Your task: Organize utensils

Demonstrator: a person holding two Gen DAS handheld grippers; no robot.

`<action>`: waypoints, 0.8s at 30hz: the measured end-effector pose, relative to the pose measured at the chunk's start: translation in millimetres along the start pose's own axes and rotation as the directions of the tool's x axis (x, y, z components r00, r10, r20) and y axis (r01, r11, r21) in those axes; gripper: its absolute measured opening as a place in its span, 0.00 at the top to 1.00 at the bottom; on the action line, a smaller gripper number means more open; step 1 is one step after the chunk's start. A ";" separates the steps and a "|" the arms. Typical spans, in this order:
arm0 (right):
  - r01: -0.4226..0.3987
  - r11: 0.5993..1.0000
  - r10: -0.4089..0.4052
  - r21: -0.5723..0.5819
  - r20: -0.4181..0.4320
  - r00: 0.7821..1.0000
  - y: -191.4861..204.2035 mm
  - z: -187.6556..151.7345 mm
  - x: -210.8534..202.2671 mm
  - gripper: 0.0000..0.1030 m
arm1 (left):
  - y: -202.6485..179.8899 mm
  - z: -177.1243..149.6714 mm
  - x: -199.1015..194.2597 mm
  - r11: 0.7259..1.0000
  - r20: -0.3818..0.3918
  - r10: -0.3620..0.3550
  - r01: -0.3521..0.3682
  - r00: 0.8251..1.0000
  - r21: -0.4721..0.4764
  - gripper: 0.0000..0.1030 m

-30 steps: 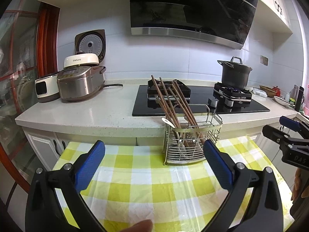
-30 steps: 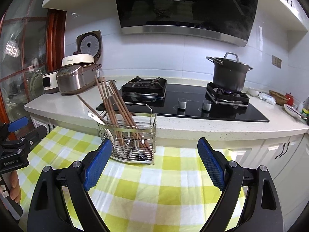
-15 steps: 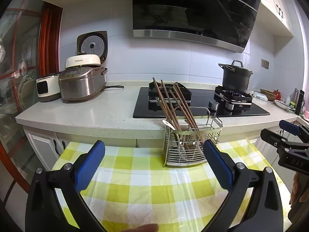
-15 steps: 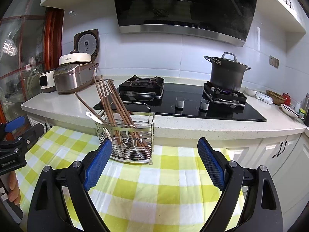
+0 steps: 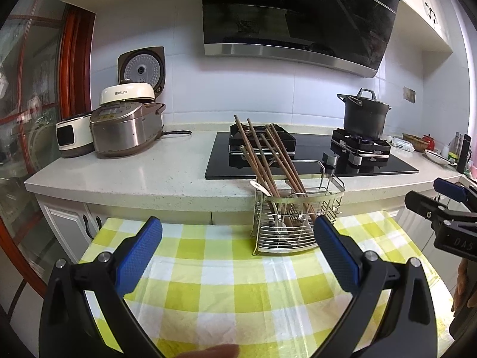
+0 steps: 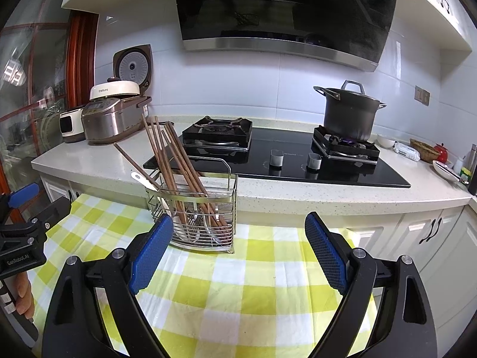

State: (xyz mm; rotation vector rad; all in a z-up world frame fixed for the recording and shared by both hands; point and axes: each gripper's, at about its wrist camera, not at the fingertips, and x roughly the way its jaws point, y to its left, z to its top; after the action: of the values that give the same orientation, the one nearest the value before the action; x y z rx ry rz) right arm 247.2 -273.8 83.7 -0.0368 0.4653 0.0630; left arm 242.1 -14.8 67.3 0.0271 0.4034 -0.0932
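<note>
A steel wire caddy point(image 5: 293, 223) point(image 6: 202, 211) stands at the far edge of the yellow checked tablecloth point(image 5: 238, 286) point(image 6: 244, 292). Several brown chopsticks point(image 5: 262, 152) point(image 6: 170, 155) lean out of it, with a white spoon point(image 5: 260, 187) point(image 6: 144, 180) and metal cutlery among them. My left gripper point(image 5: 237, 256) is open and empty, held back from the caddy and to its left. My right gripper point(image 6: 238, 252) is open too, empty, a little to the caddy's right. Each gripper shows at the edge of the other's view: the right gripper point(image 5: 447, 211), the left gripper point(image 6: 21, 223).
Behind the table runs a white counter point(image 5: 155, 176) with a black gas hob point(image 6: 283, 164), a lidded dark pot point(image 6: 348, 113) on a lit burner, and rice cookers point(image 5: 125, 125) at the left. Small dishes and bottles point(image 6: 447, 164) crowd the counter's right end.
Both grippers have drawn back slightly and tilted up, so the caddy sits a little lower and farther in both views. Both stay open; nothing was picked up.
</note>
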 end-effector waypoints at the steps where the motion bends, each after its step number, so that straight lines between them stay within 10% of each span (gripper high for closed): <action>1: 0.000 1.000 0.000 0.000 0.000 1.000 -0.1 -0.1 0.0 0.18 | -0.5 -0.2 0.0 1.000 0.000 0.001 -0.001 1.000 0.002 0.04; 24: 0.000 1.000 0.000 0.001 -0.004 1.000 -1.8 -3.5 1.1 0.18 | -3.3 -4.5 7.0 1.000 -0.020 0.026 -0.026 0.999 0.012 0.04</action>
State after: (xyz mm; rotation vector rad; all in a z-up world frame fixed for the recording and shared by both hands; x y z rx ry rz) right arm 246.7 -275.7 80.2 -0.0363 0.4692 0.0623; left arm 246.5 -18.4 60.4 0.0449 0.4229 -0.0698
